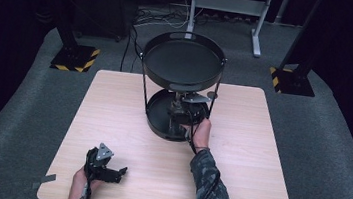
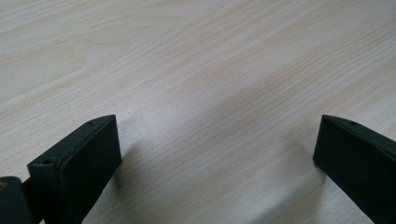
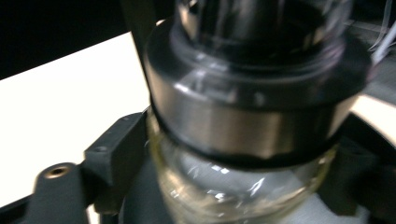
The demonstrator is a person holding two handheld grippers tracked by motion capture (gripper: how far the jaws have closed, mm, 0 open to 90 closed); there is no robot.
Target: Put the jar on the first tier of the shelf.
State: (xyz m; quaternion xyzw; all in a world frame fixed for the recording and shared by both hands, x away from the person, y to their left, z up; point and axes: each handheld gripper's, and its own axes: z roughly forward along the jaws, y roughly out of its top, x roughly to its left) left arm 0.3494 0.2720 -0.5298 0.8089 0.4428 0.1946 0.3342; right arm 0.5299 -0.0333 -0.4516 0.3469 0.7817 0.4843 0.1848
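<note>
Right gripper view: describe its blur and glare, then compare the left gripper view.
Right gripper view: the glass jar and its metal band are soft with blur, and the table is blown out white. Left gripper view: wood grain is sharp, with soft shadows beside the jaws.

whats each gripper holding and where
Right gripper clamps the glass jar on its body, just below the metal band. Left gripper holds nothing.

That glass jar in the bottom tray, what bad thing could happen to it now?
1. The jar is smooth glass, and the right gripper has its fingers around it. It might slip and drop.
2. The top tray sits right above the bottom tray. Lifting the jar straight up could bump it.
3. The thin black posts stand close by, so pulling it out sideways might knock the stand.
</note>
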